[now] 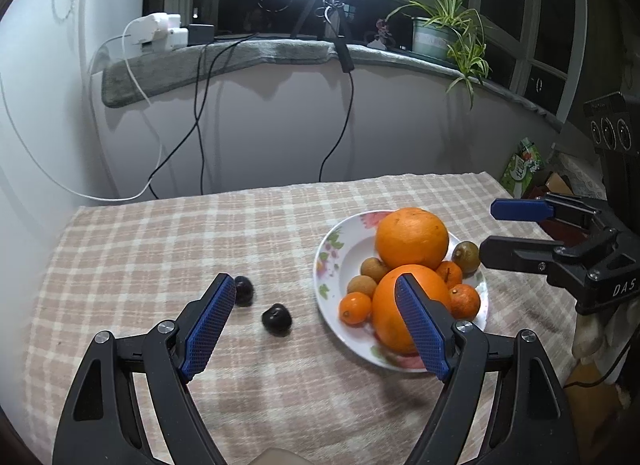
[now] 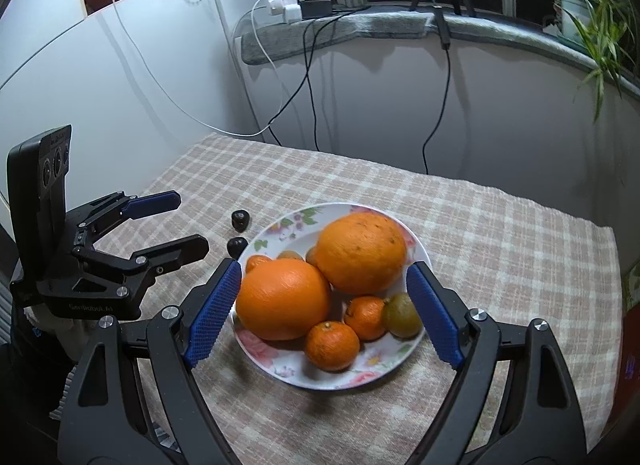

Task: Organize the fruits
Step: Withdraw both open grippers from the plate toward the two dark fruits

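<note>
— So where does the fruit sit?

— Mostly piled on the flowered plate: two big oranges, small tangerines, a greenish fruit at the plate's rim. Two dark fruits lie on the checked cloth, just left of the plate.

— And the claws?

— The left gripper gapes wide above the cloth, nothing between its jaws. The right gripper hangs over the plate, jaws equally wide, holding nothing.
</note>
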Available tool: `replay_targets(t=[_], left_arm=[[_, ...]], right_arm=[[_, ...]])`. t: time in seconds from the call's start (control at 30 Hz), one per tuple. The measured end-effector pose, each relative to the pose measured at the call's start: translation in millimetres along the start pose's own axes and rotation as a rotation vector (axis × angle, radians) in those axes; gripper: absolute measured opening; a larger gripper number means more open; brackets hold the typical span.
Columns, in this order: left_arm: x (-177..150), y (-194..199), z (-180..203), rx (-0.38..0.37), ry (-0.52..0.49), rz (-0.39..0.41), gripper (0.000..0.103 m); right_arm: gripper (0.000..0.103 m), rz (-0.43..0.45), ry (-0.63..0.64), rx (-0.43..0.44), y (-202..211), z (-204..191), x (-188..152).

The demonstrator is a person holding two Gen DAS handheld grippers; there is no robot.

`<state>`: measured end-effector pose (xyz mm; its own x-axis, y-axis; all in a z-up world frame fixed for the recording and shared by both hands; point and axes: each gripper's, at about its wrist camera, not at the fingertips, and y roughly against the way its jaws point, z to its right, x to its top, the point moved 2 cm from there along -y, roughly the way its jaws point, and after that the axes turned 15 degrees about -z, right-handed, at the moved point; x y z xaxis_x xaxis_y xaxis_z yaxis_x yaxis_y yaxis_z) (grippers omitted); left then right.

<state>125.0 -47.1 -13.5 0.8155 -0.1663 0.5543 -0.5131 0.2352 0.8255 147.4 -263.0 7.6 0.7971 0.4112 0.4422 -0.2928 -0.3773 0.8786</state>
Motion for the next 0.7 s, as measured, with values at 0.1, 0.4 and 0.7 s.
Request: replay_targets(t=[0.1, 0.4, 0.7], left_arm=[[-2.7, 1.7, -5.9, 0.005, 0.009, -0.001, 0.082], [-11.2, 1.6, -26.7, 0.021, 0.041, -0.012, 0.082], [-30.3, -7.0, -54.6, 0.03, 0.082, -0.044, 0.082]], right_arm=[[0.087, -0.001, 0.016, 0.0, -2.4, -6.8, 6.0], [0.087, -0.003, 0.073, 0.001, -14.1, -25.5, 23.2], [0.087, -0.016, 0.146, 0.003, -30.3, -48.5, 40.1]])
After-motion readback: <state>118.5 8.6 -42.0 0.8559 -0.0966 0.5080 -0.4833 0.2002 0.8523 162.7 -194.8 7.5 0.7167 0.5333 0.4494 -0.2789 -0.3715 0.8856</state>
